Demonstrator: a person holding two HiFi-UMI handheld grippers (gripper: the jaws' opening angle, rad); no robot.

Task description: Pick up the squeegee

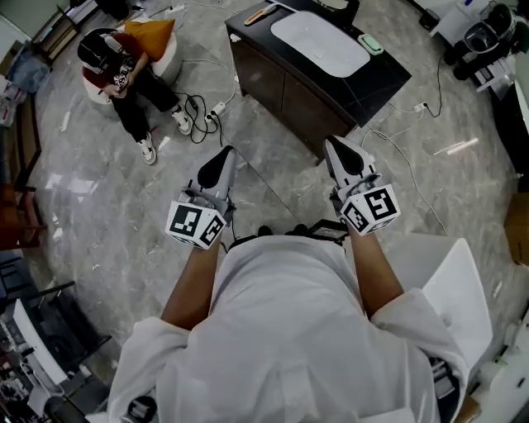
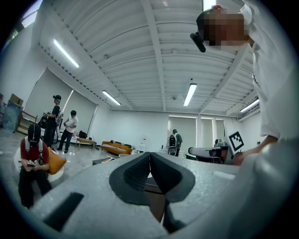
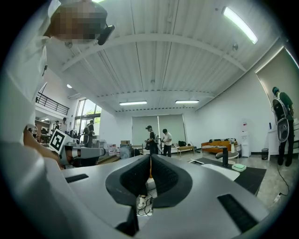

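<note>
Floor (image 1: pixel 107 215): grey veined stone-look tiles, polished, with glare patches.
Worktop (image 1: pixel 388 78): black top, smooth, semi-gloss.
Cabinet front (image 1: pixel 273 87): dark brown, wood-look, matt.
Basin (image 1: pixel 318 41) set in the top: white, smooth, satin.
Left hand-held gripper (image 2: pixel 150 156): grey shell, matt plastic, finely speckled grain.
Right hand-held gripper (image 3: pixel 150 158): same grey, reads smoother.
Pads (image 2: pixel 135 175): black, ribbed, rubbery, matt.
Marker cubes (image 1: pixel 197 223): matt, black print on white.
Shirt (image 1: pixel 281 330): white woven cloth, creased.
Cushion (image 1: pixel 153 35): orange cloth.

The dark cabinet (image 1: pixel 388 78) carries a white basin (image 1: pixel 318 41), a pale green pad (image 1: pixel 371 44) and an orange-handled tool (image 1: pixel 260 14).
</note>
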